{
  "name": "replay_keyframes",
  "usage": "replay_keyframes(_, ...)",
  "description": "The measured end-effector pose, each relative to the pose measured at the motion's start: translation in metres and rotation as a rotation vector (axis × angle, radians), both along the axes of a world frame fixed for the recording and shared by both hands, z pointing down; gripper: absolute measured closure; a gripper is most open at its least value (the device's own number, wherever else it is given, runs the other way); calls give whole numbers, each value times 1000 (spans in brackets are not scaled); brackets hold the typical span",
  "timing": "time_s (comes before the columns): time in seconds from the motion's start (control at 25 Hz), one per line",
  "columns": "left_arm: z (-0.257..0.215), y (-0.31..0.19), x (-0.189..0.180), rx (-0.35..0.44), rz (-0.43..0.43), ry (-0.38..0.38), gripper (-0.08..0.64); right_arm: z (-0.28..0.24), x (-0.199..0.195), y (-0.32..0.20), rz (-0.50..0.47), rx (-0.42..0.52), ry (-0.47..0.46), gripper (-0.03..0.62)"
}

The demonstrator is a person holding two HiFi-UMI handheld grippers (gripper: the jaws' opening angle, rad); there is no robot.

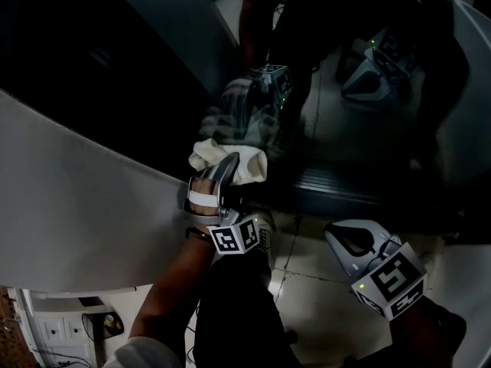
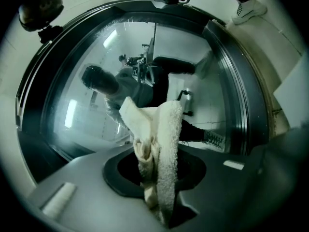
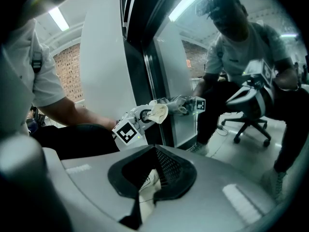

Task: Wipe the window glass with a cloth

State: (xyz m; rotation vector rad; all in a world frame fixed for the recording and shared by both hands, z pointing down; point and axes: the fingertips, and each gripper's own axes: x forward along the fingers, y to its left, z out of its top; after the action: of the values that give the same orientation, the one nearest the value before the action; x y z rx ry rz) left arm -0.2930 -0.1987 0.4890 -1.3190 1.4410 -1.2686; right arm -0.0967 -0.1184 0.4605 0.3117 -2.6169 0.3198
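A cream terry cloth [image 2: 161, 144] is bunched and pinched in the left gripper [image 2: 155, 178], its free end pressed flat against the window glass [image 2: 87, 120]. In the head view the cloth [image 1: 230, 159] sits low on the pane, just above the bottom track, w/ the left gripper [image 1: 230, 173] tilted up and fwd into the window glass [image 1: 345, 129]. A mirrored copy of the cloth and gripper shows in the pane right behind the real ones (the two meet at the contact spot).

The right gripper view catches the same contact from the side: cloth [image 3: 157, 112] at the tip of the left gripper [image 3: 140, 120], touching the window glass [image 3: 174, 66] next to a dark upright frame strip [image 3: 145, 57] and a white panel [image 3: 101, 57]. The person's forearm [image 3: 63, 110] reaches in from the left of that view. The pane reflects a seated person and an office chair [image 3: 251, 122].

The right gripper [image 3: 154, 151] has its jaws pressed together w/ nothing between them. In the head view the right gripper [image 1: 345, 248] hangs low at lower right, well apart from the pane, over the pale tiled floor [image 1: 307, 282]. Its marker cube [image 1: 397, 278] faces the camera.

A broad white panel [image 1: 69, 205] runs diagonally across the left of the head view, beside the pane. The person's left forearm [image 1: 176, 282] extends up to the left gripper; that gripper's marker cube [image 1: 234, 236] sits near the wrist.
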Motion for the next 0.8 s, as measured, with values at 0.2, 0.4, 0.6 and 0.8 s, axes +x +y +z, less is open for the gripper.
replay_keyframes(0.2,4,-2,0,-41,-4,19,451,-4,-2,-3,-1,10,-4,592)
replay_keyframes(0.4,7,-4,-1,-83,-18,19,453,-1,-1,-2,-4,17,-12,592)
replay_keyframes(0.6,13,-4,-2,-117,-17,22,449,4,0,1,-11,48,-36,592)
replay_keyframes(0.8,26,-4,-4,-215,-28,74,448,6,2,-4,-10,83,-63,592)
